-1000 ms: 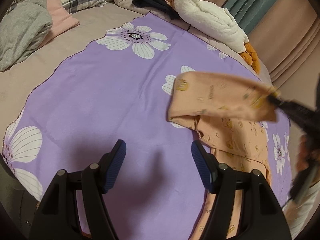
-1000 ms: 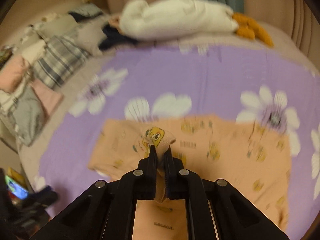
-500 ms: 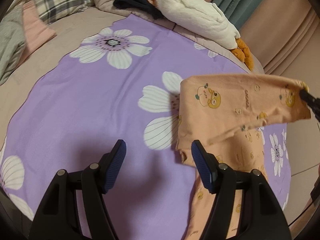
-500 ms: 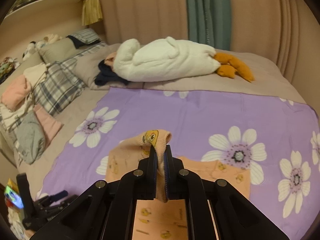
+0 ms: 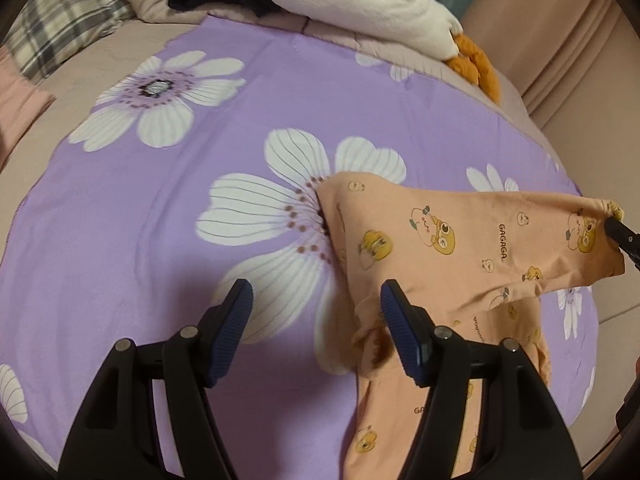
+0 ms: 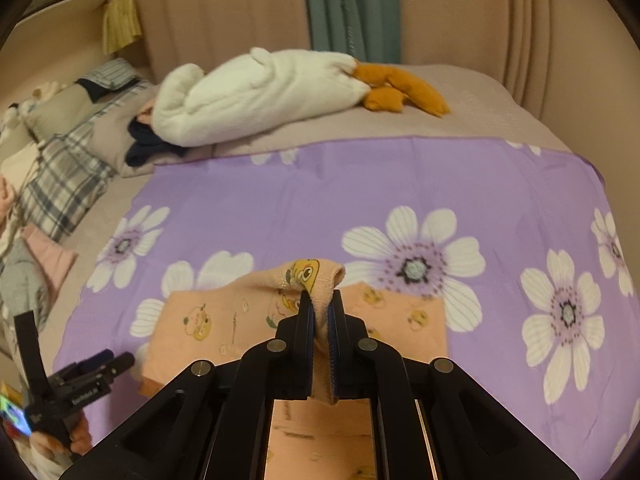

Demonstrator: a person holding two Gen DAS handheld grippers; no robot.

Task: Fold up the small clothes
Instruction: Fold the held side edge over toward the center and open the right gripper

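Two claws: both black with ribbed blue pads, each in a person's hand.
Left claw [image 5: 316, 312]: jaws apart and closing; only purple cloth lies between them, and its right pad [image 5: 394, 312] sits just beside the garment's bunched lower fold.
Right claw [image 6: 320, 316]: pressed together, pinching a cuff of the garment, which bulges above the pads.
Peach baby garment [image 5: 460, 240]: printed with yellow cartoon animals and "GAGAGA"; one leg is lifted taut toward the right claw, the rest lies flat on the cloth.
Purple flowered cloth [image 5: 160, 216]: spread over the bed [image 6: 460, 100].
Goose plush [image 6: 260, 92]: white with orange feet, lying beyond the cloth's far edge.
Curtain [image 6: 352, 4]: teal, behind the bed.
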